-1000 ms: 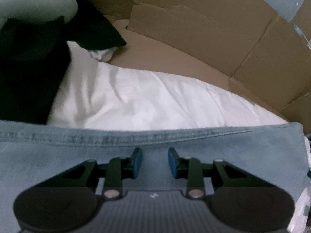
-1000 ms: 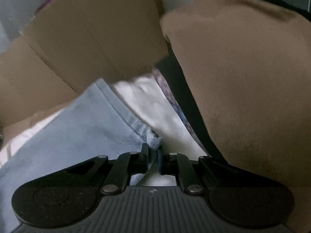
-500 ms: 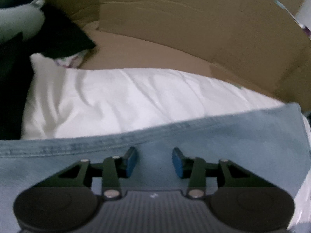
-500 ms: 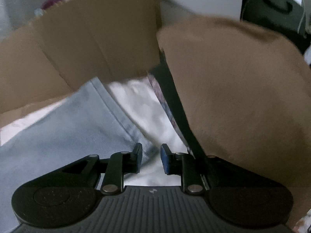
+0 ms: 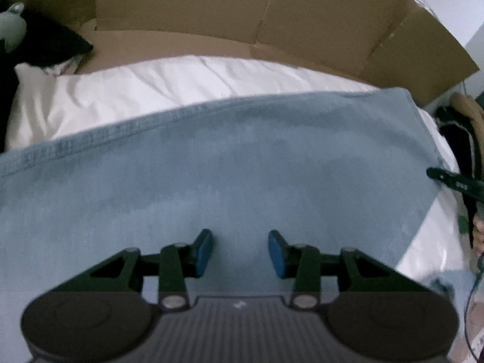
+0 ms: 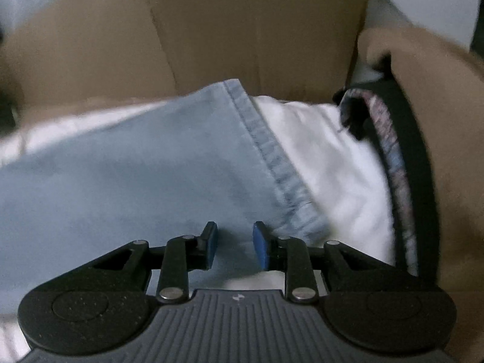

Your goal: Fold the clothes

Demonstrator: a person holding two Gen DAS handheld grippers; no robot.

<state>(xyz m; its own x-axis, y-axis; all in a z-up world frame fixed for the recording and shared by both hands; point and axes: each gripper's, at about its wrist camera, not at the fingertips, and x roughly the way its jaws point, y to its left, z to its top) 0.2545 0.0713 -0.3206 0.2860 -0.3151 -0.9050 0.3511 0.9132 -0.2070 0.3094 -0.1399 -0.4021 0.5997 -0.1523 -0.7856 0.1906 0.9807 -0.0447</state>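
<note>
Released, one denim garment [image 6: 127,181] lies under two part-open, empty grippers: left gripper [image 5: 240,252], right gripper [image 6: 235,245].

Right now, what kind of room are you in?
Probably a bedroom or storage corner at home: blue jeans lie on white bedding, with a big cardboard box behind.

Cardboard [image 5: 272,9] stands as a creased wall along the back, with flap edges and a fold line showing; the same cardboard [image 6: 211,30] fills the top of the right view. White sheet [image 5: 181,81] spreads wrinkled below it. Black cloth [image 5: 45,42] bunched far left, touching the sheet's corner. Tan fabric [image 6: 438,121] at right, dark patterned edging [image 6: 396,166] alongside.
</note>
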